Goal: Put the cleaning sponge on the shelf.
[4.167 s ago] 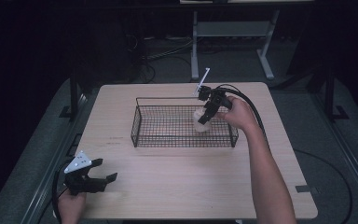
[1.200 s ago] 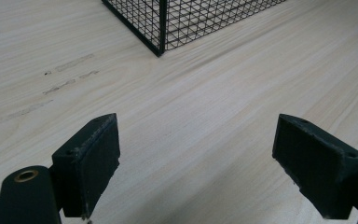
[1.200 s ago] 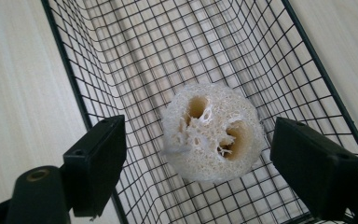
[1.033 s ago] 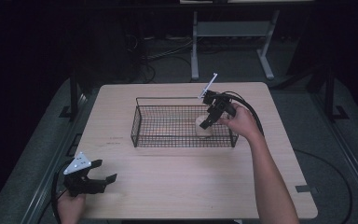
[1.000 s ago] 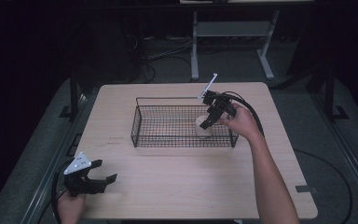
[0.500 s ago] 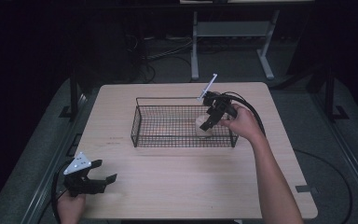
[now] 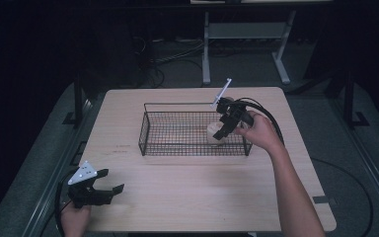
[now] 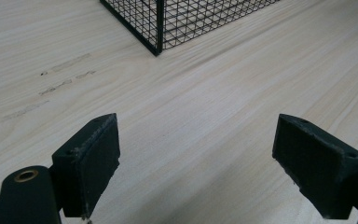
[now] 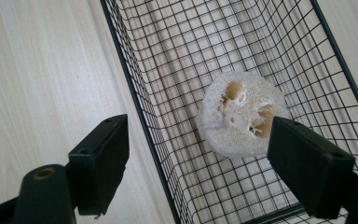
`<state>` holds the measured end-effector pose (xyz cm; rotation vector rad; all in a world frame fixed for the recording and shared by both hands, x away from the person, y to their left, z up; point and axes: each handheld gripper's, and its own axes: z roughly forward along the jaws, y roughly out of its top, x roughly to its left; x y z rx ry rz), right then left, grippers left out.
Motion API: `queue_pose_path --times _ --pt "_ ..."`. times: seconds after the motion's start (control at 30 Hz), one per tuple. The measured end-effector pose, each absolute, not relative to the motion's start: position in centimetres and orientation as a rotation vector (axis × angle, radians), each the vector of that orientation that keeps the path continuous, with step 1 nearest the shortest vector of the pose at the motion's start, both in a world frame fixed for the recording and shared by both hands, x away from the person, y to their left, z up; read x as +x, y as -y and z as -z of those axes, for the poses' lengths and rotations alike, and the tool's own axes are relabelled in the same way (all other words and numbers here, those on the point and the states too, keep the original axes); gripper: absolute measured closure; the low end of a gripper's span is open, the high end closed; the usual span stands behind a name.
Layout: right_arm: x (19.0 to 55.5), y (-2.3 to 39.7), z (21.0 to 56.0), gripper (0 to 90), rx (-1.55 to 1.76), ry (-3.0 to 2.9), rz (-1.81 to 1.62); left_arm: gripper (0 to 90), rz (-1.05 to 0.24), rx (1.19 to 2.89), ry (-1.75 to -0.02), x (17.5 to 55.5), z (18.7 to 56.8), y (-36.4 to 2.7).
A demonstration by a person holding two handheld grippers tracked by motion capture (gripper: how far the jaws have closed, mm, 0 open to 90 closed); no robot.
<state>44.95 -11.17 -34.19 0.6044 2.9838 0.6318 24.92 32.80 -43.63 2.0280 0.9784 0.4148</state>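
Observation:
A black wire basket stands on the middle of the wooden table. A pale round loofah slice lies on its floor at the right end. My right gripper hangs over that end, tilted down, open. Its jaws have just been closing, and the pads press on nothing. In the right gripper view one jaw is over the table outside the basket wall. The other jaw is over the loofah slice and hides its edge. My left gripper rests open at the table's near left corner with bare wood between its jaws.
The basket's near corner shows ahead of the left gripper. Bare tabletop lies between the basket and the front edge. A white metal stand and cables sit on the dark floor beyond the table.
The right gripper has shifted only slightly over the basket's right end. The loofah slice stays in the same spot. The left gripper has not moved.

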Motion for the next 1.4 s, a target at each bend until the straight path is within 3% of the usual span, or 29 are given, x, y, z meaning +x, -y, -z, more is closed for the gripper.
queue_pose_path --times 1.4 --pt "39.7 12.1 34.3 15.9 0.527 -2.977 -0.677 13.7 -0.417 2.036 -0.976 25.0 43.7 -32.6"
